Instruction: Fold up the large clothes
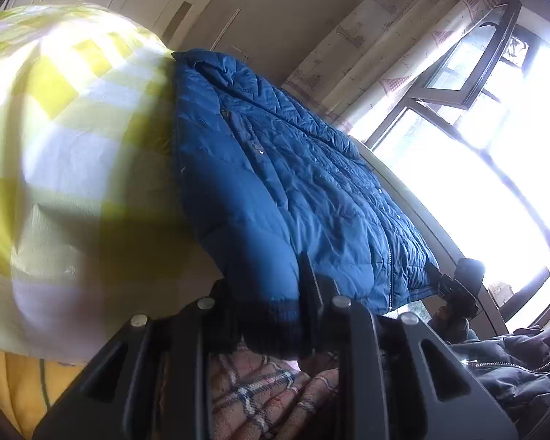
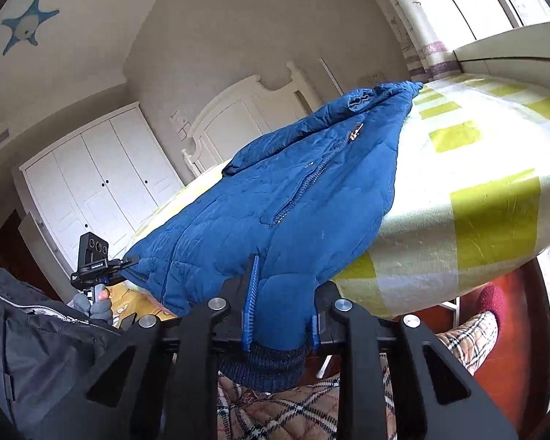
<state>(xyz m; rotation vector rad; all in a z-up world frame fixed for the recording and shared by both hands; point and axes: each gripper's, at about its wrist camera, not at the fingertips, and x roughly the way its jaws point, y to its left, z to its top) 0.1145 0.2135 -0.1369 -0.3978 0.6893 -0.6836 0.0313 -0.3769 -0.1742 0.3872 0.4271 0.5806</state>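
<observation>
- Lying spread along the bed (image 2: 495, 212), the blue padded jacket (image 2: 282, 198) reaches away from both sets of jaws toward its collar at the far end, with its zip running down the front; no fold shows in it, so I judge the task barely begun.
- The left gripper (image 1: 271, 293) has its jaws drawn narrow on a dark ribbed cuff or hem corner (image 1: 271, 326) of the jacket, which hangs just past the bed's near edge.
- The right gripper (image 2: 280, 315) has its jaws pinched on a sleeve end, the blue pads either side of the cloth and the dark ribbed cuff (image 2: 264, 370) bunched behind them.
- Both near corners being held, what seems left is the whole folding: bringing sleeves in, doubling the body, and squaring it. The exact part the left jaws hold is hard to tell, since the lens is close and the cloth blurs.
- The surface is a bed covered in a yellow, white and pale lilac check sheet (image 1: 66, 139), soft and slightly rounded beyond the jaws.
- Below the jaws lie a plaid quilted fabric (image 2: 297, 407) and a dark jacket (image 2: 36, 333) to one side, perhaps the person's own clothing.
- The room holds a white headboard (image 2: 245, 110), a white wardrobe (image 2: 91, 183), a patterned curtain (image 1: 385, 55) and a bright open window (image 1: 476, 128); a blue starfish decoration (image 2: 27, 24) sits on the wall.
</observation>
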